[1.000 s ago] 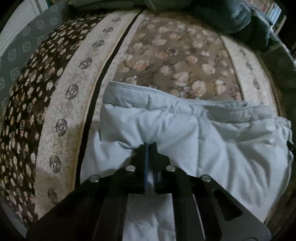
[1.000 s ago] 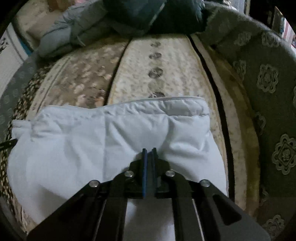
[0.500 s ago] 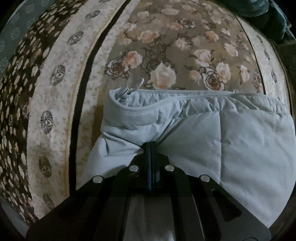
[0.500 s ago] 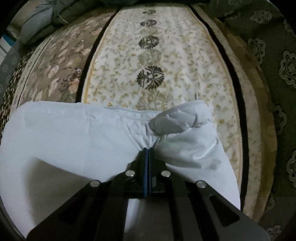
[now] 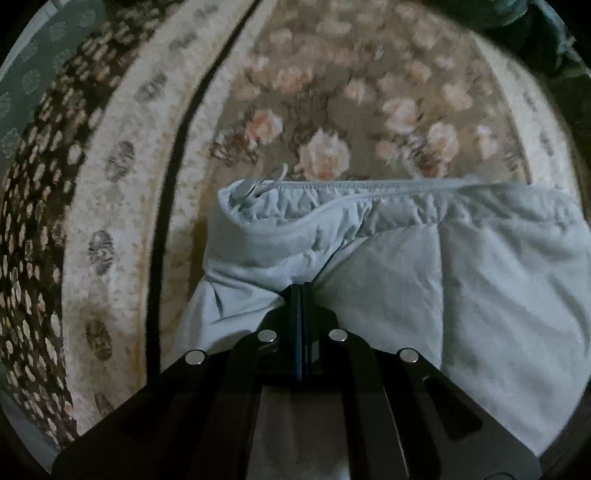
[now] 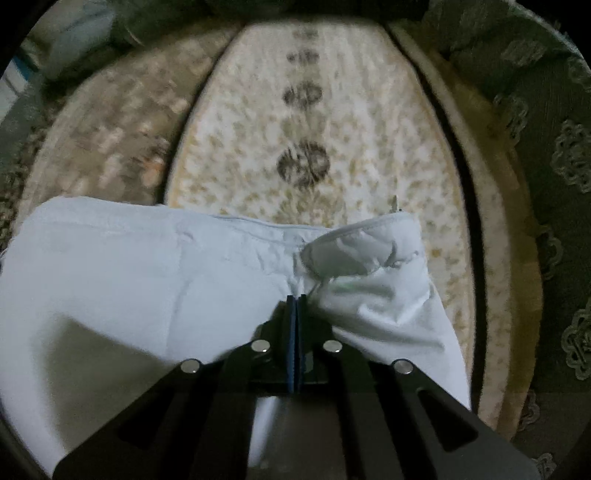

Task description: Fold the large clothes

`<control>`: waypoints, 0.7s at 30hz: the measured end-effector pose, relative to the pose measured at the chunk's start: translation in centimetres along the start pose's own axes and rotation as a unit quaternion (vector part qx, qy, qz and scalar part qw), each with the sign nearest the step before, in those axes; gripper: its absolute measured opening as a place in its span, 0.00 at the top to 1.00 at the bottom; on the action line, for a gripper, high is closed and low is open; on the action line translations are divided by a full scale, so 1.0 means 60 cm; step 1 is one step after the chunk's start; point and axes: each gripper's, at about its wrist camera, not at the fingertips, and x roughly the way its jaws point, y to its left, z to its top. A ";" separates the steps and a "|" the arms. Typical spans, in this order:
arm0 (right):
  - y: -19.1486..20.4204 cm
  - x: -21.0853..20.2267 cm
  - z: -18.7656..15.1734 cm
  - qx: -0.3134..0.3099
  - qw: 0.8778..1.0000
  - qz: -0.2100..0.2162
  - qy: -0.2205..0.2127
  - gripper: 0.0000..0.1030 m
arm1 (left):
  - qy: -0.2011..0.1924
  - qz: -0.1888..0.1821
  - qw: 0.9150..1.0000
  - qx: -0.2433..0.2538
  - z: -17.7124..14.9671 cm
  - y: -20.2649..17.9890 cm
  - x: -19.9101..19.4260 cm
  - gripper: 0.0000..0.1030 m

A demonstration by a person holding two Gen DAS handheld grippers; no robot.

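Note:
A pale blue padded garment (image 5: 424, 277) lies bunched on a patterned carpet, its hem running across the view and a cord toggle (image 5: 255, 188) at the left corner. My left gripper (image 5: 303, 286) points straight down, shut on a pinch of the fabric. In the right wrist view the same garment (image 6: 129, 277) spreads to the left, with its right corner puffed up (image 6: 351, 254). My right gripper (image 6: 296, 297) pinches the fabric beside that corner; its jaws are opening slightly, with cloth still pressed between the pads.
The floral carpet (image 5: 332, 110) reaches beyond the garment, with a cream border band (image 6: 314, 129) and a dark stripe (image 5: 166, 206). Dark clothing is heaped at the far edge (image 5: 517, 22). Green patterned fabric (image 6: 554, 147) lies to the right.
Both grippers have sunk toward the carpet with the garment in them. The hem now sits lower and nearer, its corners bunch up, and the far clothes pile has mostly left view.

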 end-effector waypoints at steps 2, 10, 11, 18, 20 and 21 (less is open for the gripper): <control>-0.006 -0.050 -0.024 -0.004 0.999 0.029 -0.041 0.96 | -0.036 -0.014 0.999 0.008 -0.028 0.004 -0.047 0.98; -0.028 -0.289 -0.207 0.001 0.979 0.083 -0.185 0.95 | -0.150 -0.052 0.987 0.015 -0.214 0.007 -0.218 0.98; -0.029 -0.298 -0.228 0.003 0.979 0.075 -0.189 0.95 | -0.154 -0.047 0.987 0.014 -0.229 0.010 -0.224 0.97; -0.062 -0.228 -0.263 0.026 0.987 0.050 -0.153 0.94 | -0.123 -0.042 0.991 -0.015 -0.265 0.049 -0.136 0.97; -0.065 -0.189 -0.250 0.026 0.991 0.046 -0.124 0.94 | -0.120 -0.038 0.992 -0.020 -0.254 0.055 -0.118 0.97; -0.063 -0.164 -0.242 0.022 0.994 0.036 -0.102 0.95 | -0.113 -0.029 0.993 -0.024 -0.246 0.058 -0.106 0.98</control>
